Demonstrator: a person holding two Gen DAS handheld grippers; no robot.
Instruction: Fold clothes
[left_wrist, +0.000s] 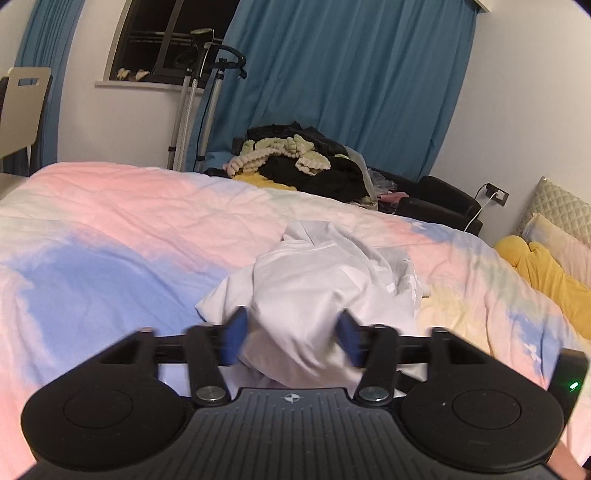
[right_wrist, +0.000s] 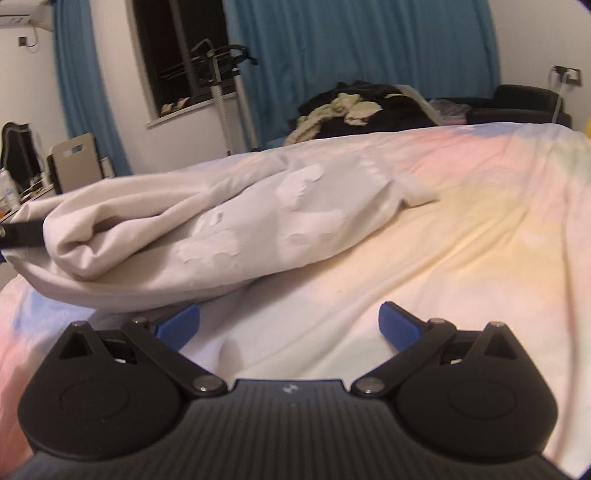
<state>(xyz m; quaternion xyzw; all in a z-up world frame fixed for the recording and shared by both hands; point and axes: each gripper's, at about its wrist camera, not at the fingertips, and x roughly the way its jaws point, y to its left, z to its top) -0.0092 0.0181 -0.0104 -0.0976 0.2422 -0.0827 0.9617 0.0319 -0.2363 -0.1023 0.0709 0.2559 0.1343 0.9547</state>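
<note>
The left gripper (left_wrist: 291, 338) is standing partly open around a bunched white garment (left_wrist: 314, 288), apparently gathering it; the right gripper (right_wrist: 289, 325) is waiting wide open, empty, just beside the cloth.

- Bed (left_wrist: 110, 206) fills most of the room view, covered by a pastel duvet (right_wrist: 461, 229) in pink, blue, pale yellow and faint green patches, lightly creased.
- White garment (left_wrist: 314, 280) lies bunched on the duvet around mid-bed; in the right wrist view it (right_wrist: 229, 221) shows as a long rumpled roll with paler white patches on the fabric, one end raised off the cover.
- Yellow cloth (left_wrist: 546, 273) lies at the head end, beside the pillows (left_wrist: 554, 236).
- Heap of dark and pale green clothes (left_wrist: 295, 158) sits past the far edge; cannot tell whether it rests on the bed.
</note>
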